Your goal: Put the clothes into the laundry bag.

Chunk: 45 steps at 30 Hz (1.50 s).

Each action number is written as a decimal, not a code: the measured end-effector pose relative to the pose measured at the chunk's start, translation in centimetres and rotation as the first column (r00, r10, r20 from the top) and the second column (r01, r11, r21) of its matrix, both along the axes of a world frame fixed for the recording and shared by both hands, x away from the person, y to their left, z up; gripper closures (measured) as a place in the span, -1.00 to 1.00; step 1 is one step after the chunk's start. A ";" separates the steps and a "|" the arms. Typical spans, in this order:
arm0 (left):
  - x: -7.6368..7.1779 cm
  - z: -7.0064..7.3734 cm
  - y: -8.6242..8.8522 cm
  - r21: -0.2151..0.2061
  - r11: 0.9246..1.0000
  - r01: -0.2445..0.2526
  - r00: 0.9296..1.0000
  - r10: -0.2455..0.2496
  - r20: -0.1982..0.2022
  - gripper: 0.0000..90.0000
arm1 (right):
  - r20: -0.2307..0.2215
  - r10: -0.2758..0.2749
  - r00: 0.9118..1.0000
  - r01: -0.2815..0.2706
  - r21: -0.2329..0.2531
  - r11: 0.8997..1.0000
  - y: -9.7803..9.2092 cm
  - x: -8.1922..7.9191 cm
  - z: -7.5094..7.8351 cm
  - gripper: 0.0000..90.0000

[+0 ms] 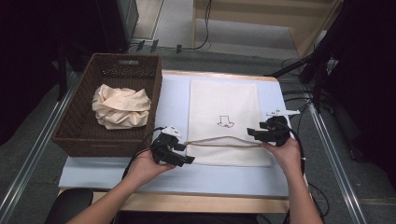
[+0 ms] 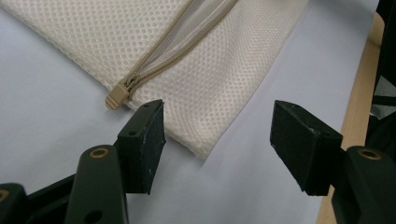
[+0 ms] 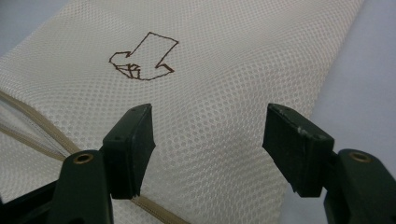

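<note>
From above, the mesh laundry bag [image 1: 224, 119] lies flat on the pale blue mat [image 1: 177, 179], just right of the wicker basket [image 1: 74, 135] that holds a crumpled cream cloth [image 1: 121, 106]. Its long axis runs away from me, and its zipper [image 1: 224, 141] crosses it from side to side near the end closest to me. My left gripper [image 1: 180, 154] sits at the bag's near-left corner, my right gripper [image 1: 261, 134] at the zipper's right end, so each hand has one end of that line. Along my left gripper [image 2: 219, 144], the jaws stand wide with nothing between them; the zipper pull [image 2: 116, 95] lies just ahead of the left jaw's tip, pointing off the bag's edge toward me, and the zipper behind it looks partly parted. Along my right gripper [image 3: 208, 147], the jaws are equally wide and empty, hovering over the mesh, with the small stitched emblem [image 3: 142, 56] beyond them. I judge the left is nearer the pull.
</note>
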<state>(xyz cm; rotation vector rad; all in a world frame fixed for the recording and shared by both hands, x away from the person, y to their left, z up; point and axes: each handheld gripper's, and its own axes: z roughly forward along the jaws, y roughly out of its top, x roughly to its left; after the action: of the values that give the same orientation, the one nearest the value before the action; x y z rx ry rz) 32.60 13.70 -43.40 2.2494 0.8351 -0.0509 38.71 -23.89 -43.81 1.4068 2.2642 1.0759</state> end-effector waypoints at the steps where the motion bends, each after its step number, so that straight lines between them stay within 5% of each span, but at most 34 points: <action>1: 0.0 0.0 0.0 -0.003 1.000 0.001 1.000 -0.001 -0.001 -0.19 | 0.000 0.001 1.000 -0.001 0.001 1.000 0.0 0.0 0.0 -0.23; 17: 0.0 -0.1 0.0 0.013 1.000 0.003 1.000 -0.003 0.017 -0.21 | -0.004 0.006 1.000 -0.006 0.017 1.000 -0.2 0.0 -0.1 -0.23; 24: 0.0 0.0 -0.1 0.014 1.000 0.017 1.000 -0.017 -0.012 -0.22 | -0.003 0.017 1.000 -0.017 0.017 1.000 -0.1 0.0 -0.1 -0.23; 45: -0.9 4.4 1.1 0.046 0.997 0.058 0.998 -0.056 -0.039 -0.24 | -0.009 0.046 0.999 -0.046 0.016 0.999 0.2 -0.3 0.1 -0.22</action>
<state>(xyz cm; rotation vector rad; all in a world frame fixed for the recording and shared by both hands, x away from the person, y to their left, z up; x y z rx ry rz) 31.74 14.83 -39.04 2.3231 0.7997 -0.1021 38.45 -23.73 -43.73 1.3748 2.3107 1.1055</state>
